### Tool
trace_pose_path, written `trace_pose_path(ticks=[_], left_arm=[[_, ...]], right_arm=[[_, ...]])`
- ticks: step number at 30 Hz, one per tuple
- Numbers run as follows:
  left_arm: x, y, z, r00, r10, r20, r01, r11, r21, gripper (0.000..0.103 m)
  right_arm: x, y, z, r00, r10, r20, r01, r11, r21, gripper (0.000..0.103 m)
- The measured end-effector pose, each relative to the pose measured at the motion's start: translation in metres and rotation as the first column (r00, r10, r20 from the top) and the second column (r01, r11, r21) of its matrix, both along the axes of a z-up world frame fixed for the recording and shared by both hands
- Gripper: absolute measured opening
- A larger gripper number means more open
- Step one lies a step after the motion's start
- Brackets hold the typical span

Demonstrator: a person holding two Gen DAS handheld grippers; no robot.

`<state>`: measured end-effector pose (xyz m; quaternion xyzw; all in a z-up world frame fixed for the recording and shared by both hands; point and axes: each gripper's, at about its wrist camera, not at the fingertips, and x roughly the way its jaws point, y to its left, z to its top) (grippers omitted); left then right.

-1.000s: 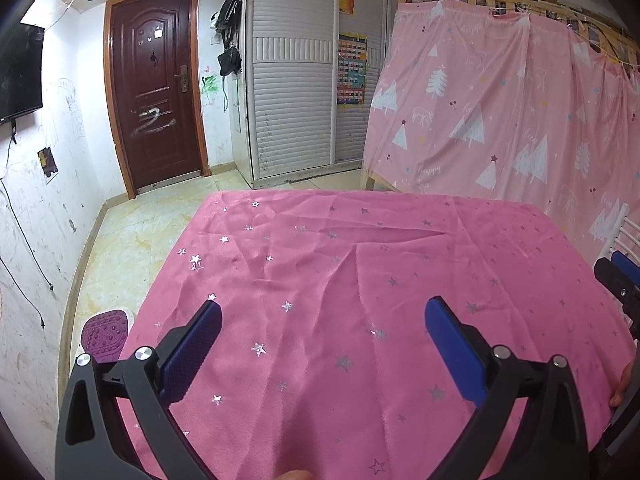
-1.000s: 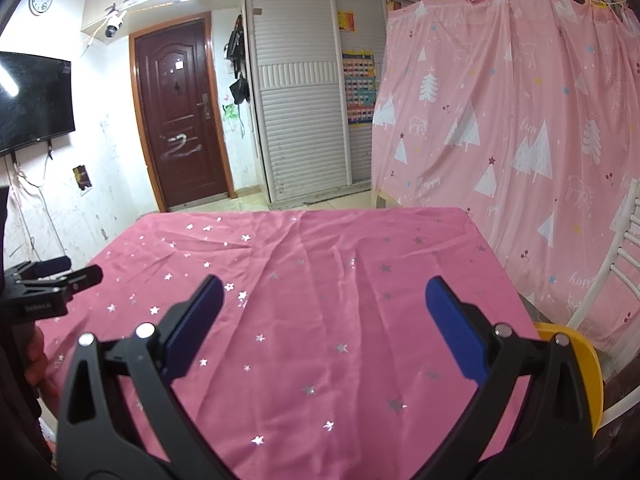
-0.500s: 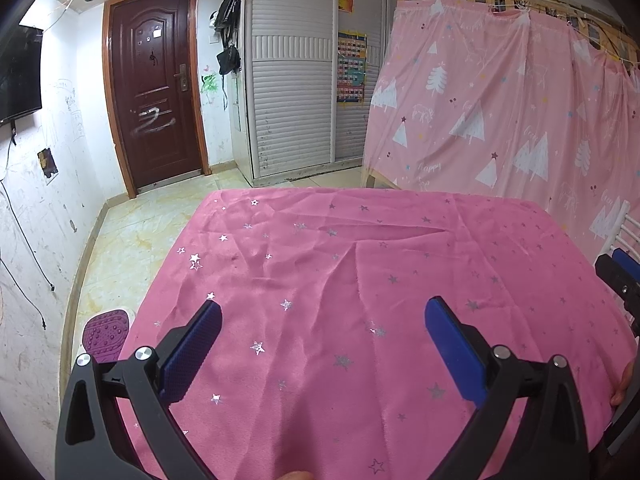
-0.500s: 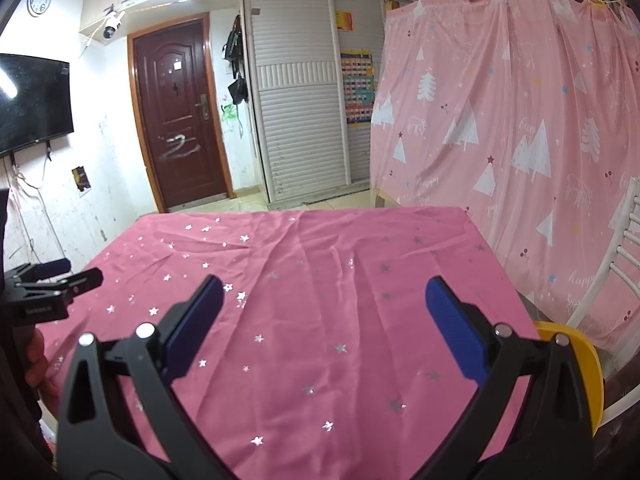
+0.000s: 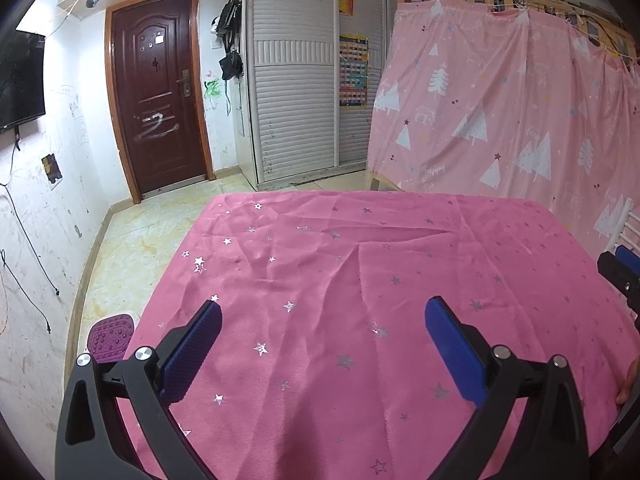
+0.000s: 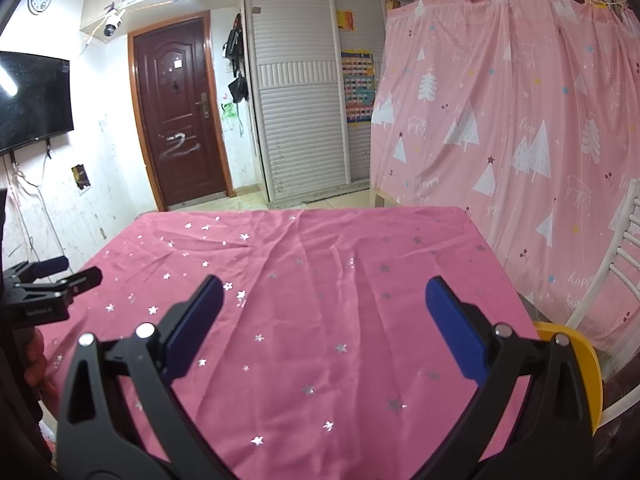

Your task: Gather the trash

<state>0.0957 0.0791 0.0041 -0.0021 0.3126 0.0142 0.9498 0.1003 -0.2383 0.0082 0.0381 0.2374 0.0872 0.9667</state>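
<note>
Both released, nothing grasped: left gripper (image 5: 322, 320) and right gripper (image 6: 324, 300) above the pink tablecloth (image 5: 360, 280); no trash visible; probably searching next.

Television (image 5: 20, 80) and purple mat (image 5: 112, 334) partly cut off; poster (image 6: 358, 88) print illegible.

A pink star-printed cloth (image 5: 360, 280) covers the desk; a dark wooden door (image 5: 156, 92) stands beyond it at eleven o'clock; white slatted wardrobe doors (image 5: 296, 80) at twelve; a pink tree-patterned curtain (image 5: 500, 112) at two; a purple studded mat (image 5: 110, 336) lies on the floor at nine; a yellow chair seat (image 6: 576, 364) sits at four.
</note>
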Motion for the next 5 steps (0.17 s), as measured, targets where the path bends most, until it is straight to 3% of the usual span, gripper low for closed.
trace_pose_path(ticks=[5], left_arm=[[0.0007, -0.0009, 0.0001, 1.0, -0.002, -0.003, 0.002, 1.0, 0.007, 0.095]], right_arm=[[0.0001, 0.0001, 0.0002, 1.0, 0.0, 0.0, 0.0, 1.0, -0.001, 0.097]])
